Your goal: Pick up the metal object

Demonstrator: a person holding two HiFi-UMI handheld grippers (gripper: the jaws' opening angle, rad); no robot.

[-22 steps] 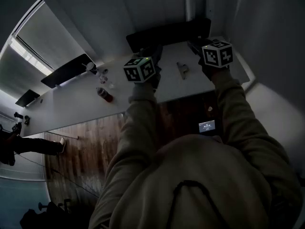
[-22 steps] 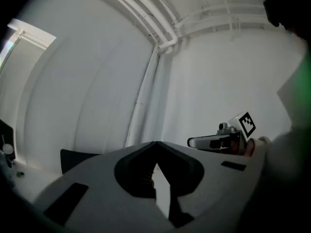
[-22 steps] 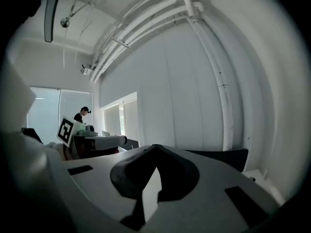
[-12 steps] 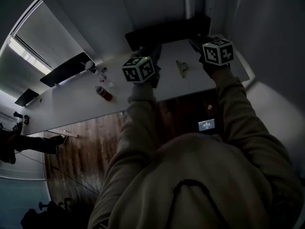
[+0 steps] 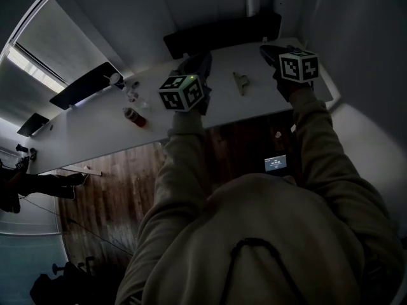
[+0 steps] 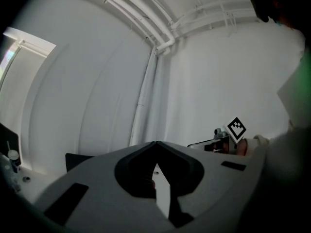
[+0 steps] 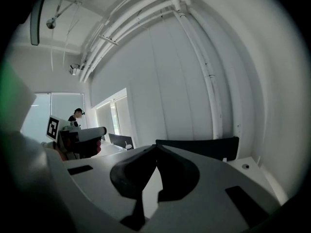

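Observation:
The metal object (image 5: 240, 82), a small grey piece, lies on the white table (image 5: 95, 135) between my two grippers. My left gripper (image 5: 202, 58) hovers over the table to the object's left, its marker cube (image 5: 182, 93) nearer to me. The right gripper (image 5: 263, 48) is held to the object's right, under its own cube (image 5: 297, 65). In the left gripper view the jaws (image 6: 156, 143) meet at the tip with nothing between them. The right gripper's jaws (image 7: 156, 146) are likewise shut and empty. Neither gripper touches the object.
A red can (image 5: 134, 117), a white cup (image 5: 115, 79) and small items (image 5: 132, 94) stand on the table's left part. Dark screens (image 5: 222, 35) (image 5: 81, 93) line its far edge. A lit device (image 5: 275, 163) sits below the near edge. A person (image 5: 13, 189) is at far left.
The whole view has shifted slightly upward. The right gripper has drifted a little right and farther out; the left one stays about where it was. The metal object has not been touched.

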